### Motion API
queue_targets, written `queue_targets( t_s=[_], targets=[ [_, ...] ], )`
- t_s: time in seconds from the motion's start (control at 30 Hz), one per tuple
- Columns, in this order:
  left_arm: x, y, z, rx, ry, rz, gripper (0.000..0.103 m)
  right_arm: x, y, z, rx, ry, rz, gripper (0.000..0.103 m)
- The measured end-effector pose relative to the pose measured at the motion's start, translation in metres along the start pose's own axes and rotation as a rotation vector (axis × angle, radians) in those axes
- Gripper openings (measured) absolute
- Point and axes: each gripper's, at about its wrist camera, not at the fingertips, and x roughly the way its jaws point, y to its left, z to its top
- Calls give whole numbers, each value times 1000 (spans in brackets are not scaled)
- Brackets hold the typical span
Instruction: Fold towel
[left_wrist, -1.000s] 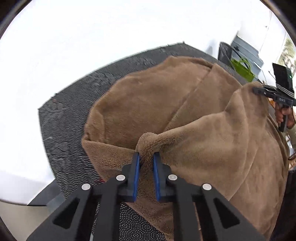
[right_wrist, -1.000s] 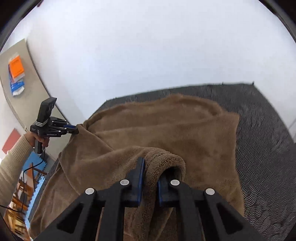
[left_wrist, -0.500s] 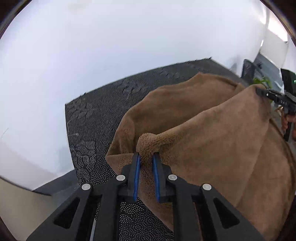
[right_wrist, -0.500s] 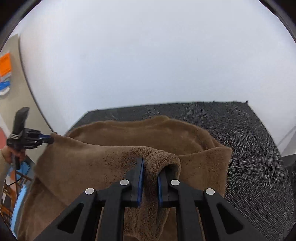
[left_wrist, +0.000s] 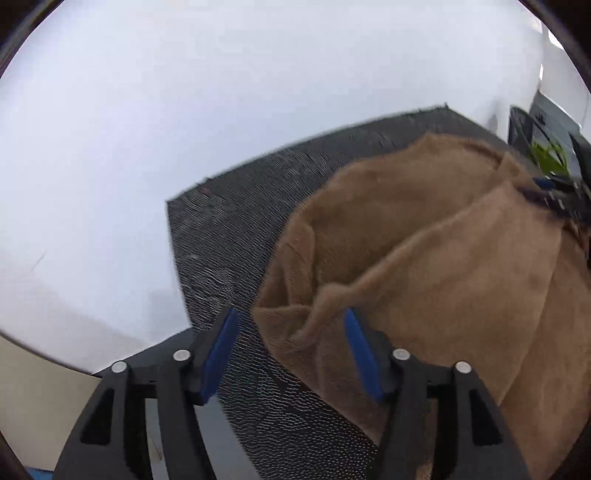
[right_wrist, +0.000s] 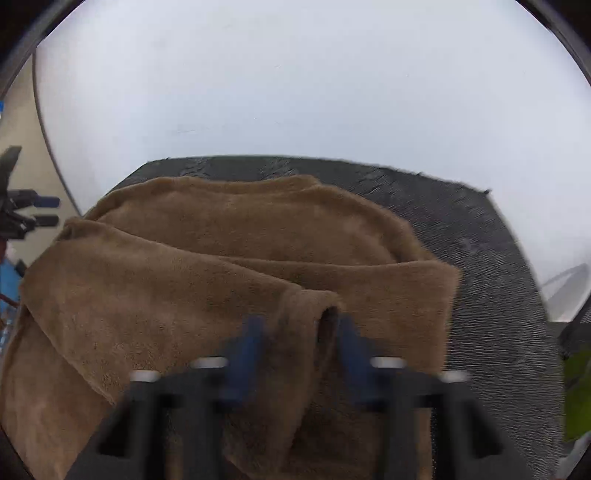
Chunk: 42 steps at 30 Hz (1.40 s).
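A brown plush towel lies doubled over on a dark textured mat. My left gripper has its jaws opening wide; the towel's corner lies loose between them, against the right blue pad, clear of the left one. In the right wrist view the towel shows its upper layer folded back over the lower. My right gripper, blurred, has its jaws opening too, with a rolled towel corner between the pads and gaps on both sides. Each gripper appears small at the edge of the other's view.
The mat rests on a white tabletop that stretches far beyond it. Something green and a dark bin stand off the table at the right of the left wrist view. Green also shows at the right wrist view's lower right edge.
Both grippers, shut on towel corners in the earlier frames, now have their jaws apart and the corners released. The raised fold has come down flatter onto the lower layer.
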Motion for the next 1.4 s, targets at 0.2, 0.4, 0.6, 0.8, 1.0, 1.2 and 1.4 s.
queue_targets(
  t_s=[0.2, 0.4, 0.6, 0.8, 1.0, 1.2, 1.4],
  targets=[
    [21, 8, 11, -38, 65, 95, 75, -33, 8, 4, 2, -115, -1, 81],
    [52, 1, 8, -33, 142, 114, 75, -23, 52, 2, -161, -81, 132, 81],
    [69, 0, 0, -3, 171, 268, 75, 14, 60, -15, -172, 27, 141, 81],
    [74, 12, -5, -53, 148, 395, 75, 25, 42, -13, -92, 46, 152, 82],
    [25, 23, -3, -189, 29, 99, 75, 27, 48, -13, -110, 45, 134, 83],
    [-25, -15, -15, -42, -28, -137, 80, 21, 45, -17, -99, 33, 139, 83],
    [-55, -77, -66, 156, 0, -118, 80, 23, 47, -16, -99, 41, 137, 84]
  ],
)
